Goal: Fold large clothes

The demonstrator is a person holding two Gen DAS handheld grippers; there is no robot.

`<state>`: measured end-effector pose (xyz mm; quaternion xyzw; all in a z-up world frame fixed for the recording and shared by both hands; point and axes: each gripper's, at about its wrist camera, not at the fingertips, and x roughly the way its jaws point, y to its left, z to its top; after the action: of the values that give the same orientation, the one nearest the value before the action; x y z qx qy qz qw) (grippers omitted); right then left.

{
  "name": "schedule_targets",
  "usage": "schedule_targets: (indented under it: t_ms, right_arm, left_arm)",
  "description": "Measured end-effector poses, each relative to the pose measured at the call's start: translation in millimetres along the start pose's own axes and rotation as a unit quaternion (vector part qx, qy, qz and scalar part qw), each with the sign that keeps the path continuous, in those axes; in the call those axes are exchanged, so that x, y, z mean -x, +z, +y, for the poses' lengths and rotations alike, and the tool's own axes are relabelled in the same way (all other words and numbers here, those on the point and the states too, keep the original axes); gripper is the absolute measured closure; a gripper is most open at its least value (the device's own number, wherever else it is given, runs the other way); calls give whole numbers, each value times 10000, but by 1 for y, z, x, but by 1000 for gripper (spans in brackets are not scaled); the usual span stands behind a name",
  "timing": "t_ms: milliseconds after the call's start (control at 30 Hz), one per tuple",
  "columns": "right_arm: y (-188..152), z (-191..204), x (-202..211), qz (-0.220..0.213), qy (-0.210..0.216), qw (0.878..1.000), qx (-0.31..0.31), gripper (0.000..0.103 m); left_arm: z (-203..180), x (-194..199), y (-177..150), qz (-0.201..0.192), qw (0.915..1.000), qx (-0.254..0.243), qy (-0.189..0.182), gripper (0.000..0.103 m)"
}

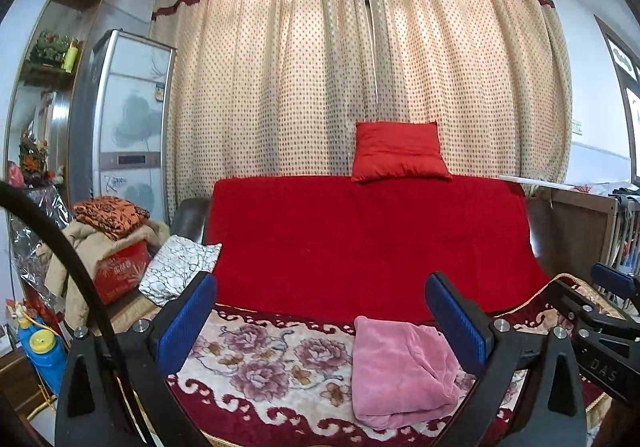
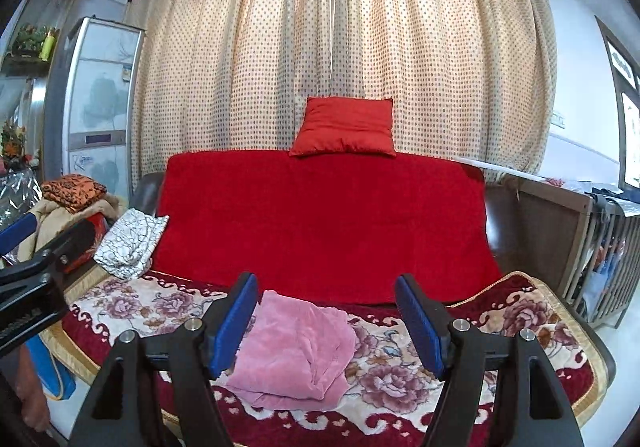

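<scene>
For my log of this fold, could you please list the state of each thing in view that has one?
Pink garment: folded into a bundle, lying on the floral blanket, untouched.
Left gripper: open, holding nothing.
Right gripper: open, holding nothing.
Curtains: drawn shut.
Red pillow: propped on the sofa back.
Sofa: covered by a red throw.

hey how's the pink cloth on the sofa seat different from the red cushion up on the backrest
The pink garment lies low on the floral seat cover, bundled into a flattish, creased heap; the red cushion sits propped upright atop the sofa back, against the dotted curtain. The garment is pale pink and fleecy; the cushion is deep red and smoother, plump with pinched corners. The garment lies nearest both open grippers; the cushion is far behind. Both are soft fabric items.
</scene>
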<state>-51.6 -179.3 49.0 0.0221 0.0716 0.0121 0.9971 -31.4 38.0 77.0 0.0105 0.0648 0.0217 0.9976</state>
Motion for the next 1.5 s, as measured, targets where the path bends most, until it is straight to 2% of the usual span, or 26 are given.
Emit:
schedule_targets:
  t_ms: [167,400,800,1133,1500]
  right_arm:
    - [3,-4,19,-67,87,9999,-83,28]
    - [8,-8,46,-265,132,9994,-176,26]
    - [10,0,55,-257,155,9994,-156,26]
    - [13,5,61,-302,119,9995,-51,26]
    - [18,7,73,-577,60,9983,78,26]
  left_arm:
    - [-2,13,5,-56,9999,-48,117,0]
    - [-3,37,12,-325,9990,-128,268,0]
    - [3,64,23,-622,9968,-127,495,0]
    - [4,71,25,-646,9968,-114,450,0]
    - [2,77,27,-671,9970,-84,374,0]
